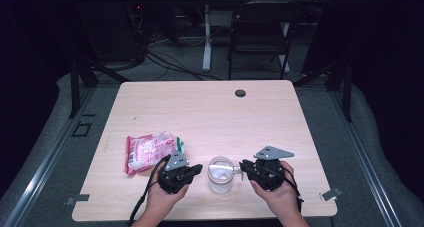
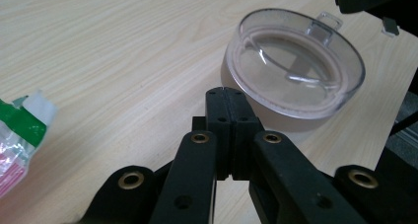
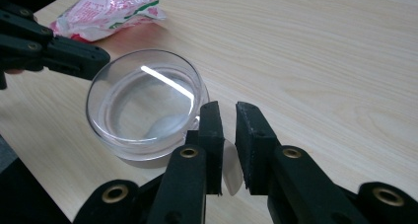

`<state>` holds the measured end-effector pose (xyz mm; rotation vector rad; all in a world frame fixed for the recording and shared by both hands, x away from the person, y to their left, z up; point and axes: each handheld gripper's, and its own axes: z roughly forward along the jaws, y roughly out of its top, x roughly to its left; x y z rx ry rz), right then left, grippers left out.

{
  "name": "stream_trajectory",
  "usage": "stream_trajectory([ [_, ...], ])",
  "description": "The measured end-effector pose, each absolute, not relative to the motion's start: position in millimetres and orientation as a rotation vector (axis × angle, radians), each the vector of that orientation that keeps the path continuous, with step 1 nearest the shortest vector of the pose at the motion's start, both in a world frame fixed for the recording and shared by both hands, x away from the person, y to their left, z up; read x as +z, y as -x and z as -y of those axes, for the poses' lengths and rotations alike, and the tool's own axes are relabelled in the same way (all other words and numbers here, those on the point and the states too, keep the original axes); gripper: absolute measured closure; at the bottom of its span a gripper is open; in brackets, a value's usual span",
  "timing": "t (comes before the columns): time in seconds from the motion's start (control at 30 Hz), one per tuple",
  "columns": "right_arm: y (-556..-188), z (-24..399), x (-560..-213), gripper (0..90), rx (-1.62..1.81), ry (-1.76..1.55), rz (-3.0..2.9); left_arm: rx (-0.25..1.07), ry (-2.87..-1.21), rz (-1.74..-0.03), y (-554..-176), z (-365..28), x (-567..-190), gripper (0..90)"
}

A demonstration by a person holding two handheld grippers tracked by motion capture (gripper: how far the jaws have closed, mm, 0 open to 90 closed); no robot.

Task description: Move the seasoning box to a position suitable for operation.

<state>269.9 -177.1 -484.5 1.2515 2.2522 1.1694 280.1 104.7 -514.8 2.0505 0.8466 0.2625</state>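
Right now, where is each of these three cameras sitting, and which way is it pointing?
High view: sits above the person's edge of the table, looking forward and down; both hands come in from the bottom with the left gripper and right gripper.
Left gripper view: rides on the left gripper, looking along its closed jaws at the clear jar.
Right gripper view: rides on the right gripper, looking along its slightly parted jaws, a clear tab between them.
Shared: all three show the jar and the snack packet.

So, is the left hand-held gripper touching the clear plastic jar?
Apart. In the left gripper view, the left hand-held gripper has its jaws shut on nothing, and bare table shows between their tips and the clear plastic jar.
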Motion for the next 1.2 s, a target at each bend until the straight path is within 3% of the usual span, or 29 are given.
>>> stream_trajectory([
  [1.2,-279.0,177.7,-492.8,74.7,1.287,-1.38,-2.287,0.186,-2.068,-0.803,-271.1,-96.7,-524.1,90.0],
])
